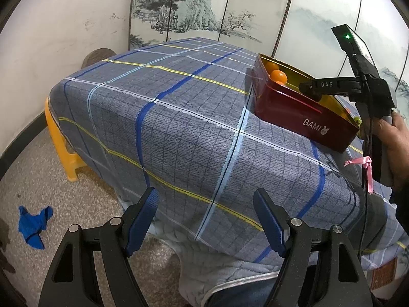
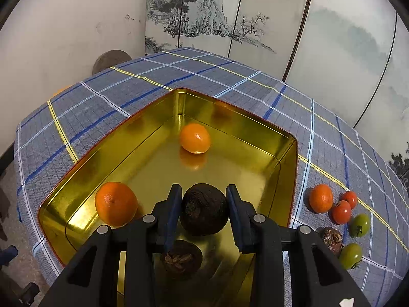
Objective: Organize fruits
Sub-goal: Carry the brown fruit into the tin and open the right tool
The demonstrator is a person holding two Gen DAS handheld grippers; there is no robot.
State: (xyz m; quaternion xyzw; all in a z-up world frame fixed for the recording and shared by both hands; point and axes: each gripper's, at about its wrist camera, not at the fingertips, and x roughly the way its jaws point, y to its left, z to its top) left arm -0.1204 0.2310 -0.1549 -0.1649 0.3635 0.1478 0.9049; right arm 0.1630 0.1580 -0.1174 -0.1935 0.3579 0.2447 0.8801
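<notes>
My right gripper (image 2: 204, 208) is shut on a dark brown round fruit (image 2: 204, 208) and holds it over the gold inside of the red tin (image 2: 255, 125). In the tin lie two oranges (image 2: 194, 138) (image 2: 115, 203) and another dark fruit (image 2: 182, 258) below my fingers. On the cloth right of the tin lie an orange (image 2: 321, 197), two red tomatoes (image 2: 341, 211), two green tomatoes (image 2: 360, 225) and a dark fruit (image 2: 332, 239). My left gripper (image 1: 204, 220) is open and empty, low over the near table edge. In the left wrist view the tin (image 1: 301, 117) is at the right, with the right gripper (image 1: 310, 88) above it.
A blue plaid cloth (image 1: 179, 117) covers the table. A painted folding screen (image 1: 230, 7) stands behind. A yellow stool (image 1: 64, 153) and a blue rag (image 1: 33, 223) are on the floor at the left. A round brown object (image 2: 111, 58) sits past the table's far corner.
</notes>
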